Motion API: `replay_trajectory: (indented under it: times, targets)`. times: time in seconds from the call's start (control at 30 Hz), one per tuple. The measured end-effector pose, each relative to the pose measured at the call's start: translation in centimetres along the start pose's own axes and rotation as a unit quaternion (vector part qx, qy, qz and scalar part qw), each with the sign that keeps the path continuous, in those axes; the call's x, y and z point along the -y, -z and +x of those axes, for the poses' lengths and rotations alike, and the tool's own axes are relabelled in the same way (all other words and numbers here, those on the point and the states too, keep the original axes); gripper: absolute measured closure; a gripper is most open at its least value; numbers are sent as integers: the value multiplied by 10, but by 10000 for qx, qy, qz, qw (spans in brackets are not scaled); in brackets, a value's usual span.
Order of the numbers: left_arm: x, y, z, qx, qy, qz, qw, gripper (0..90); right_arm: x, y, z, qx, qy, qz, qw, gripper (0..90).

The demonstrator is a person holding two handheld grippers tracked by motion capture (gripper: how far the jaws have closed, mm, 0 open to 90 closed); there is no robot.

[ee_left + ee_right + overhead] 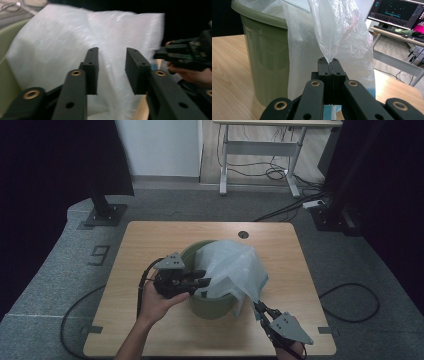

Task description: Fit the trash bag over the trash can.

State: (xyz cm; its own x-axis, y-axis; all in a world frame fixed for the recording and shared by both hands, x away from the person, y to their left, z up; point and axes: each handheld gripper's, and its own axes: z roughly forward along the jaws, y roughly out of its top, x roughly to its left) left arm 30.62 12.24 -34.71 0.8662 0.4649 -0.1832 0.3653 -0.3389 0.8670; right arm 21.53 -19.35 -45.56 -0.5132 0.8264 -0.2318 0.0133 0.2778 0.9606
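draping over the bin (212, 302), the bag (231, 267) hides its inside — right tool (331, 65) pinching a corner.

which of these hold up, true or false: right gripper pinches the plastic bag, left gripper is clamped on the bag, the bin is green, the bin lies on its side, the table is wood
1. The right gripper is shut on the plastic bag. True.
2. The left gripper is clamped on the bag. False: its jaws stand apart with the bag behind the gap, not pressed.
3. The bin is green. True.
4. The bin lies on its side. False: it stands upright on the table, the bag draped over its rim.
5. The table has a wooden top. True.
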Motion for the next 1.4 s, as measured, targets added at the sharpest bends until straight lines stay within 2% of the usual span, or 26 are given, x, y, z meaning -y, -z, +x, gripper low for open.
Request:
replay_trajectory:
  times: [0.1,0.2,0.3,0.37,0.43,0.53,0.63,0.7,0.87,0.97,1.07,1.17,1.2,1.23,1.3,1.4]
  targets:
    - [-6,0,-7,27,-77,3,10000,541,-1,-1,0,2,25,-7,10000,882]
    - [-10,-2,-14,170,-190,-2,9997,489,-1,-1,1,-5,25,-11,10000,882]
    - [-12,-7,-20,132,-312,73,9994,463,-1,-1,1,-4,10,-3,10000,882]
    - [-13,-12,-22,3,-381,159,9991,466,0,-1,0,1,-6,3,10000,882]
    - [-13,-16,-22,-43,-412,191,9990,514,-1,-1,0,-2,14,-7,10000,882]
    - [-11,-19,-20,-84,-421,191,9989,675,-1,1,0,8,-3,-26,10000,880]
    - [-8,-17,-15,11,-320,123,9994,799,-1,2,-2,6,-28,-42,10000,868]
    - [-5,-14,-12,-5,-312,65,9995,846,0,4,-3,-124,-90,-74,9999,830]
    - [5,2,-3,-96,-207,-109,9997,896,-2,9,-2,-408,-261,-298,9984,616]
    - [11,11,2,-208,-155,-147,9996,897,-3,17,-1,-760,-544,-594,9938,494]
    - [20,20,8,-290,-47,-190,9994,897,-5,27,0,-1120,-684,-879,9875,445]
    - [27,27,13,-359,35,-221,9991,897,-5,34,-3,-1239,-903,-1012,9830,418]
    - [29,29,14,-364,52,-231,9991,898,-5,36,-5,-1216,-982,-1014,9825,413]
    - [32,31,15,-382,76,-251,9989,897,-4,36,-8,-1142,-1001,-952,9838,407]
    - [35,35,17,-423,126,-294,9986,897,-2,32,-14,-1022,-1051,-714,9866,387]
    - [41,42,22,-494,238,-358,9979,897,2,21,-23,-944,-1161,-466,9877,368]
